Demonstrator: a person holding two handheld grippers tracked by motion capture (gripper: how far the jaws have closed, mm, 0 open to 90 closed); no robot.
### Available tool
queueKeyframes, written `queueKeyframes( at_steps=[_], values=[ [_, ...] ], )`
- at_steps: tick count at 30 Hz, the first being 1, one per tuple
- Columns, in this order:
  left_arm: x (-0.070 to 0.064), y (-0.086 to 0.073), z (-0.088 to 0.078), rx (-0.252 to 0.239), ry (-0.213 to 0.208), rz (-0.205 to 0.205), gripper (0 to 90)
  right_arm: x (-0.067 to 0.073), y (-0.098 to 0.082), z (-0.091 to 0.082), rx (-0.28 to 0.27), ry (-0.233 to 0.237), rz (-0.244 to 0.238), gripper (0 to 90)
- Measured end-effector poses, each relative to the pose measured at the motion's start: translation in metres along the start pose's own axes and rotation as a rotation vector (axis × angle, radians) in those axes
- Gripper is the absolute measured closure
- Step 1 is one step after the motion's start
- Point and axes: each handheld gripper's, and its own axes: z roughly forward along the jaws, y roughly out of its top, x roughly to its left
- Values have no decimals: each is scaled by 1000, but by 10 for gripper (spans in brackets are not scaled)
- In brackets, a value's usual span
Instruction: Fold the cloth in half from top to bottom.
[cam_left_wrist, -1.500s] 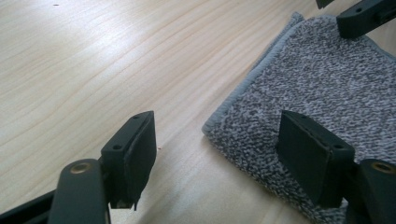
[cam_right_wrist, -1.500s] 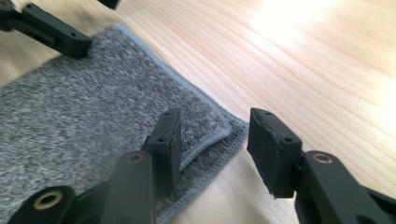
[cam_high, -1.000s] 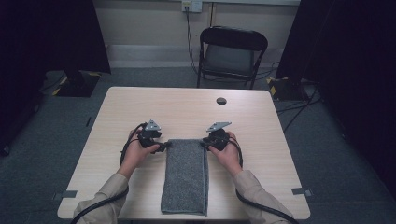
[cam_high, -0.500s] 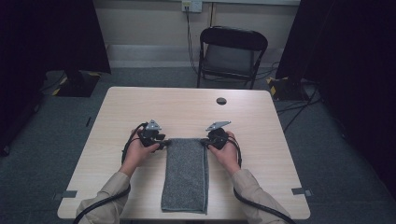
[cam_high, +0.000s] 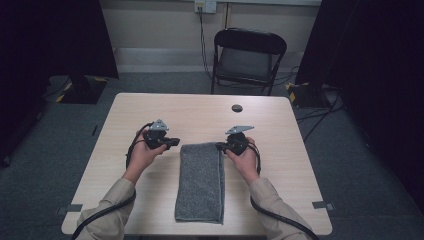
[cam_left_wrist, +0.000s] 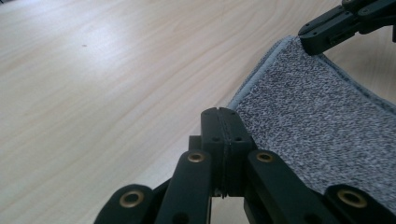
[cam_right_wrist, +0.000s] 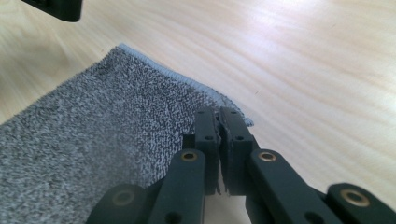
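A grey terry towel (cam_high: 201, 182), folded into a long nubbly strip, lies flat on the pale wood-grain table (cam_high: 290, 150). At its far corners, the right gripper (cam_right_wrist: 218, 116) pinches the hemmed corner tight; the left gripper (cam_left_wrist: 223, 116), whose jaws have just been closing, is clamped on the other corner's edge. Beyond stands a black folding chair (cam_high: 248, 56).

Both grippers closed, forearms coming up from the near table edge

The left gripper (cam_high: 172, 143) sits at about 9 o'clock of the table's middle, jaws pressed flat together (they have just been closing, nothing seen between them), pointing toward 3 o'clock. The right gripper (cam_high: 220, 146), at about 3 o'clock, points toward 9 o'clock, jaws pinched. Each hand wraps its gripper's body; sleeved forearms angle in from 6 o'clock.
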Motion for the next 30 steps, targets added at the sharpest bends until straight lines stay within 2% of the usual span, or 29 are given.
queueKeyframes(
  at_steps=[1, 2, 3, 4, 6, 8, 13, 14, 16, 17, 19, 20, 21, 23, 24, 27, 30],
  values=[
    [0, 0, 1, 7, -1, -3, 850, -1, 1, 0, 11, -7, 1, 872],
    [-1, 0, 3, 8, 10, -11, 850, -1, 1, 0, 11, -7, 1, 872],
    [-1, -2, 6, 5, 18, -16, 758, -1, 0, 1, 18, -6, 5, 872],
    [-1, -4, 9, 6, 28, -36, 620, -1, -2, 3, 23, -7, 12, 872],
    [0, -9, 16, 22, 23, -49, 624, -1, -4, 4, 28, -8, 7, 872],
    [1, -13, 22, 27, 36, -57, 552, 0, -9, 6, 38, -11, 5, 872],
    [2, -13, 35, 44, 48, -70, 545, -2, -12, 8, 43, -4, 10, 872],
    [2, -12, 37, 62, 46, -56, 556, -2, -12, 8, 47, -2, 4, 872],
    [1, -12, 42, 78, 37, -58, 596, -2, -13, 9, 52, -6, 4, 872],
    [1, -11, 45, 90, 34, -48, 642, -2, -13, 9, 55, -9, 9, 872],
    [0, -11, 48, 92, 28, -51, 666, -2, -13, 9, 56, -10, 10, 872],
    [-1, -9, 49, 104, 19, -43, 730, -2, -13, 9, 57, -11, 8, 872],
    [-3, -8, 49, 117, 9, -28, 847, -2, -13, 9, 59, -12, 11, 872],
    [-7, -3, 49, 141, 20, 6, 862, -2, -13, 9, 58, -12, 14, 872],
    [-7, -1, 48, 145, 17, 10, 872, -3, -13, 9, 52, -9, 18, 873],
    [-5, 8, 42, 95, 2, -18, 879, -5, -11, 7, 46, -6, 17, 873],
    [-2, 21, 32, 36, -9, -26, 879, -9, -4, 3, 28, -11, 26, 873]
  ],
)
